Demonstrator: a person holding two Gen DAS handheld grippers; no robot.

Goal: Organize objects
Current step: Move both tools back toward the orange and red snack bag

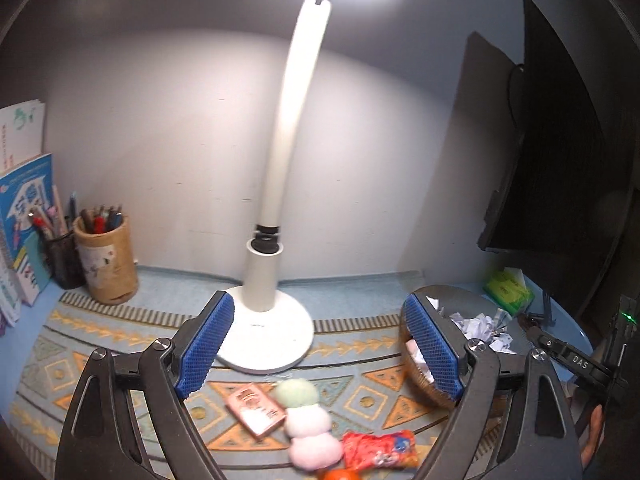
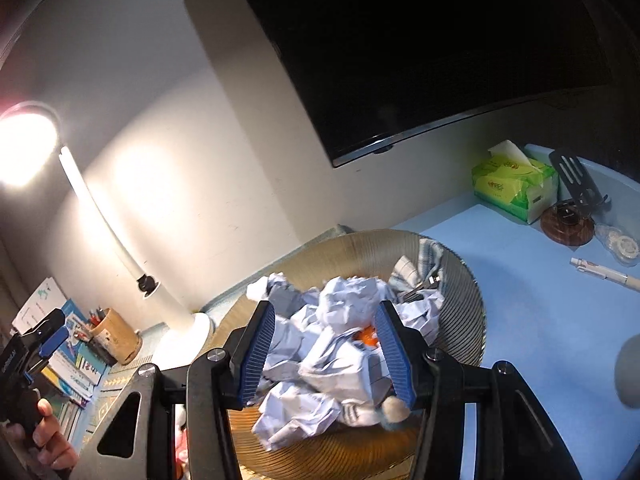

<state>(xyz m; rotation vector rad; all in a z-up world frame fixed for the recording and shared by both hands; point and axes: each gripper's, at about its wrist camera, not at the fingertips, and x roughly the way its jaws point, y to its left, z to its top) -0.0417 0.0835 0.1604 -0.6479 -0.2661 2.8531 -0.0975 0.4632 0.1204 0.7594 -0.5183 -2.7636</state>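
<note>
My left gripper [image 1: 320,344] is open and empty above a patterned mat [image 1: 100,344]. Below it lie a pink card pack [image 1: 256,410], a green, white and pink plush [image 1: 310,424], a red snack packet [image 1: 380,450] and a bit of something orange [image 1: 340,475]. My right gripper [image 2: 326,350] is open over a woven basket [image 2: 352,248] full of crumpled paper [image 2: 340,344]; an orange item [image 2: 366,336] peeks out among the paper. The basket also shows in the left wrist view [image 1: 424,384], with the right gripper [image 1: 568,354] beside it.
A white desk lamp [image 1: 272,304] stands mid-desk. Pen cups [image 1: 106,264] and books [image 1: 24,216] stand at the left. A dark monitor [image 2: 420,48], a green tissue pack [image 2: 512,188], a wooden stand [image 2: 566,224], tape [image 2: 620,246] and a pen [image 2: 608,274] are on the right.
</note>
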